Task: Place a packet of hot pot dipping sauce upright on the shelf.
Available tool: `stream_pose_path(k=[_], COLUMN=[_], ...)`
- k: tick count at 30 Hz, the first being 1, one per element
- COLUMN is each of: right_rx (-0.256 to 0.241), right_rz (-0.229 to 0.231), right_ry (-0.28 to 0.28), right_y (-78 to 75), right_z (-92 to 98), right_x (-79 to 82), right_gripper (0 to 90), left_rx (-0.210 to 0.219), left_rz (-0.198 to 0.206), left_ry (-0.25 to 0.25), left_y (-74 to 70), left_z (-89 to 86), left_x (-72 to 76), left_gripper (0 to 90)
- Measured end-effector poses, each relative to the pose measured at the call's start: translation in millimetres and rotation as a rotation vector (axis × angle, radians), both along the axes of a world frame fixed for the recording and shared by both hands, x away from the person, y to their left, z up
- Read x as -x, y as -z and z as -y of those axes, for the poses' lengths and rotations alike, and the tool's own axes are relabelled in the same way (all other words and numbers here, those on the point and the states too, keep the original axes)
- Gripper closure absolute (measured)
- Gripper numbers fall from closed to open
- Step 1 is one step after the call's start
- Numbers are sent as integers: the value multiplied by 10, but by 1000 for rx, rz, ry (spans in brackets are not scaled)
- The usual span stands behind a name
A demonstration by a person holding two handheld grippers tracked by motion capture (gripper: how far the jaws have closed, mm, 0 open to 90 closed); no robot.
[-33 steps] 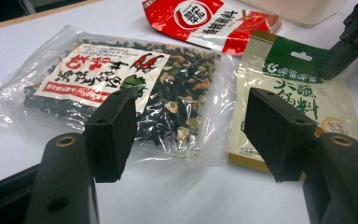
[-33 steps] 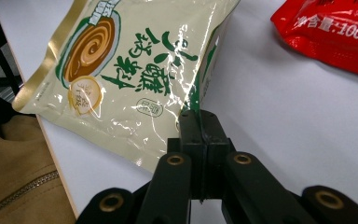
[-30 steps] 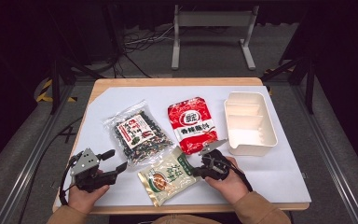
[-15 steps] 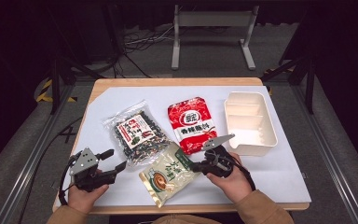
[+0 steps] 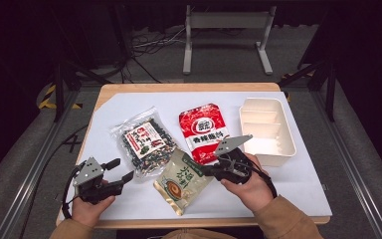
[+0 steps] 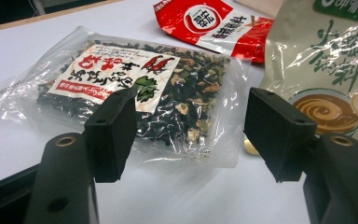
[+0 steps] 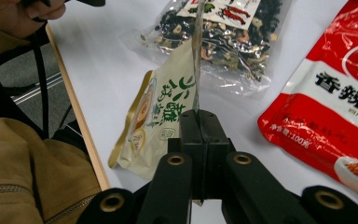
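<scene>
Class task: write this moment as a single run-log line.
right gripper: shut on beige sauce packet edge | left gripper: open, idle | white tray: empty

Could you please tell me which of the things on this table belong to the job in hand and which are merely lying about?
In hand:
- beige sauce packet, its edge clamped in the right gripper
- left gripper, open, beside it

Lying about:
- clear bag of dried spices
- red seasoning packet
- white divided tray
</scene>
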State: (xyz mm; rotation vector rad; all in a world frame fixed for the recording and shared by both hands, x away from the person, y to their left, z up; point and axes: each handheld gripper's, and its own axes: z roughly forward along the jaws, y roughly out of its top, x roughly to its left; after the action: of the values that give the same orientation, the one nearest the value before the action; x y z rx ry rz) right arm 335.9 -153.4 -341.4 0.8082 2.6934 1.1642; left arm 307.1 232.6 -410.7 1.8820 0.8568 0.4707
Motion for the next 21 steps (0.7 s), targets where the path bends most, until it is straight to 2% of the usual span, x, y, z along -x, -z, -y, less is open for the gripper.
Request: stream_pose_path(k=[2,10,21], right_rx=[0,7,77], right_rz=[2,87,182], right_ry=[-1,-16,-32], right_y=[-24,-231,-497], right_z=[-3,-4,24], right_x=[4,67,53], right_gripper=[900,900,900], left_rx=[7,7,16], left_rz=[-3,1,-2], left_ry=[-2,-8,-15], left_y=[2,-2,-3], left_z=[1,-16,-35], left_x=[-1,-10,-10], left_gripper=[349,349,349])
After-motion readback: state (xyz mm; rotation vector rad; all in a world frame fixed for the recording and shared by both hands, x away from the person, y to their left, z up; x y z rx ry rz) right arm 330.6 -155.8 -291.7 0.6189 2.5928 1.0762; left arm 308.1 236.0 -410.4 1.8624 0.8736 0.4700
